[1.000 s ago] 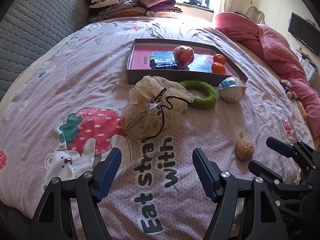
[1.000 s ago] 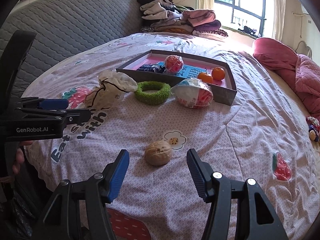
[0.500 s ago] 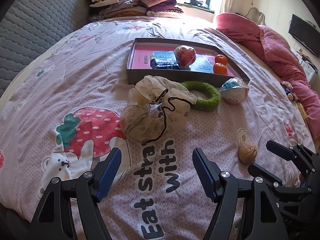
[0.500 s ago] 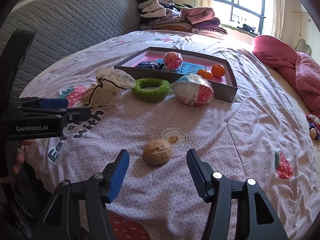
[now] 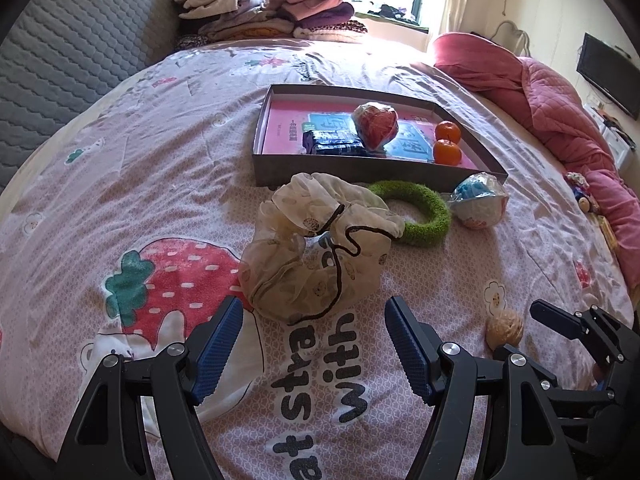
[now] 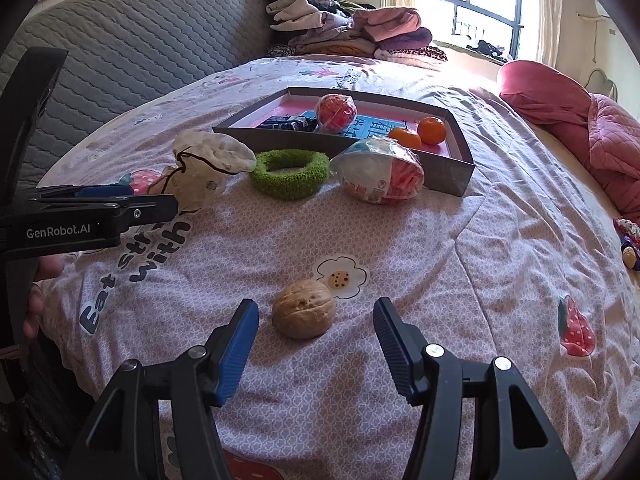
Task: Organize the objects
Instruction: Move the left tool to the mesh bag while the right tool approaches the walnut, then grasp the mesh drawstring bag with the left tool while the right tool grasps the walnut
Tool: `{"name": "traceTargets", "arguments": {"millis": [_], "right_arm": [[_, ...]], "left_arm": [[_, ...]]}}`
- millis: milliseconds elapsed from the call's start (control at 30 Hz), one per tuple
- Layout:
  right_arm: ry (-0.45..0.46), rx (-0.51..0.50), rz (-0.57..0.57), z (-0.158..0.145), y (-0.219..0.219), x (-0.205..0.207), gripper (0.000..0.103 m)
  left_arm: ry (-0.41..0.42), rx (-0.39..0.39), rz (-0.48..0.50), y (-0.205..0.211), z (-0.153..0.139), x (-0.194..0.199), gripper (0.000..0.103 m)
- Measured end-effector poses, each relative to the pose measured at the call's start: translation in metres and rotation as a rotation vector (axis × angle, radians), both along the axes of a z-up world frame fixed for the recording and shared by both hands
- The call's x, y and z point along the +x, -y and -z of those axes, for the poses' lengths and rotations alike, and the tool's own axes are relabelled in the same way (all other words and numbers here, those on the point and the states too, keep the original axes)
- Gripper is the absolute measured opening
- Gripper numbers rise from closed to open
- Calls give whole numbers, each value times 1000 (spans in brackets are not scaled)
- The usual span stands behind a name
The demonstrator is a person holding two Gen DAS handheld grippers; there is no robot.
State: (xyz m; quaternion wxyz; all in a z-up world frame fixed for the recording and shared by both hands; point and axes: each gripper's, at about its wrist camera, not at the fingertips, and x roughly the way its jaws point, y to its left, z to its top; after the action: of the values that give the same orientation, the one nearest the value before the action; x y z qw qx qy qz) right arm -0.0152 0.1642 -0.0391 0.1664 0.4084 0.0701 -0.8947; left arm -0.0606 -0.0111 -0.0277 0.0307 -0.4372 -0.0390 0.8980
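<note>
Right hand-held gripper agape around walnut

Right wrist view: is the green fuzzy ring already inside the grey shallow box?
No: the green fuzzy ring lies on the bedsheet in front of the grey shallow box, outside its near wall.

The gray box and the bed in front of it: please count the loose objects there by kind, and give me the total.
Oranges in the gray box: 2
Wrapped round packages, one in the box, one on the bed: 2
Dark snack packet: 1
Green ring: 1
Cream drawstring pouch: 1
Walnut: 1
Total: 8
</note>
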Motion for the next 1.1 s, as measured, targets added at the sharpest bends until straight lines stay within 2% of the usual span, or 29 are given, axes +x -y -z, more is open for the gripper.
{"name": "traceTargets", "arguments": {"millis": [467,633,900,1000,1100], "right_arm": [[17,2,-10,11,3,-6,59],[11,-5,-18,11,4,-6,53],[10,-6,-37,14,9,-8,38],[9,-5,-39,15,10,-7,35],[9,-10,-38,15,10,-8,35]], "left_arm": [[-14,5,17,-2,8,-22,75],[-24,23,11,0,9,-27,75],[-26,16,30,-5,13,-34,61],[-23,19,38,-7,15,-35,50],[-20,23,52,-8,17,-35,45]]}}
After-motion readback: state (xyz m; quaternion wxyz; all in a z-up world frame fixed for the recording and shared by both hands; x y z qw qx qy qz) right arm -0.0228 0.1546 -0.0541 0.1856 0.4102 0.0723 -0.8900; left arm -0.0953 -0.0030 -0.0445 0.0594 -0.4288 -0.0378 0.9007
